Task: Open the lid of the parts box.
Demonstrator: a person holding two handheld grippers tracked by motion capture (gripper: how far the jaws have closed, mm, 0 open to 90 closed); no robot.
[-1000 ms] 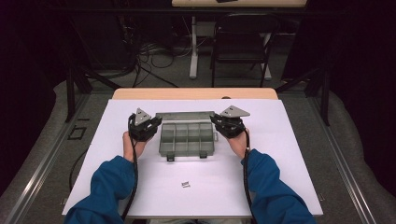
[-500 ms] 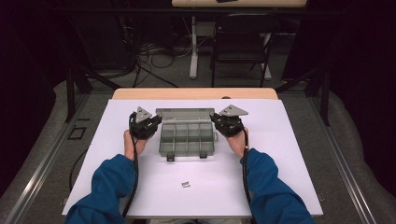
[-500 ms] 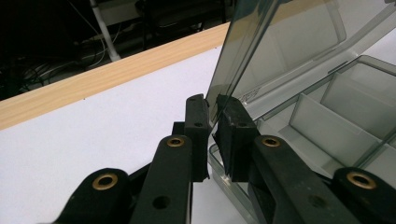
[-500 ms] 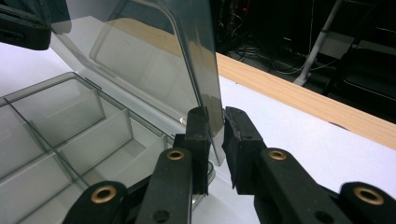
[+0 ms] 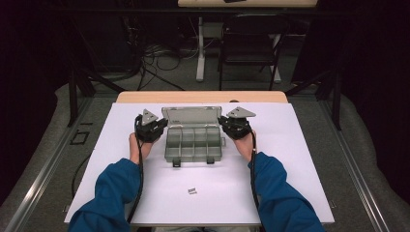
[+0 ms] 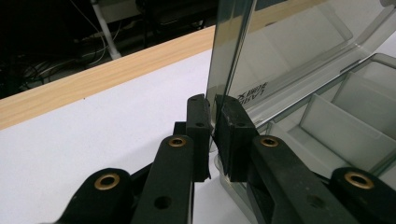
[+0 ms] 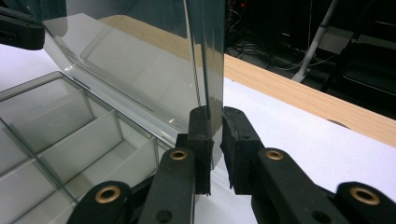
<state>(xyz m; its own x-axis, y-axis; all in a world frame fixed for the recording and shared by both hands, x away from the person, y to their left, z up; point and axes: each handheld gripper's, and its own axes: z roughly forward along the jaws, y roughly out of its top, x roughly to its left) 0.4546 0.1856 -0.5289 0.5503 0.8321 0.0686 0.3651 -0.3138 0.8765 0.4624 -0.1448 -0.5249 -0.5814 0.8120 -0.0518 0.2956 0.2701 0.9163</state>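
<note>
White-covered table point(image 5: 290, 183) in dark room

Claws point(image 5: 159, 126) point(image 5: 226, 124) flank box point(image 5: 193, 144); clip point(image 5: 192, 190) before.

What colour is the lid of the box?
The lid is see-through smoky grey, clearest in the right gripper view.

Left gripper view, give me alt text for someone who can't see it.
The left gripper has its two black jaws pinching the side edge of the raised clear lid of a plastic compartment box. The box rests on a white table cover, with a wooden table edge behind.
</note>
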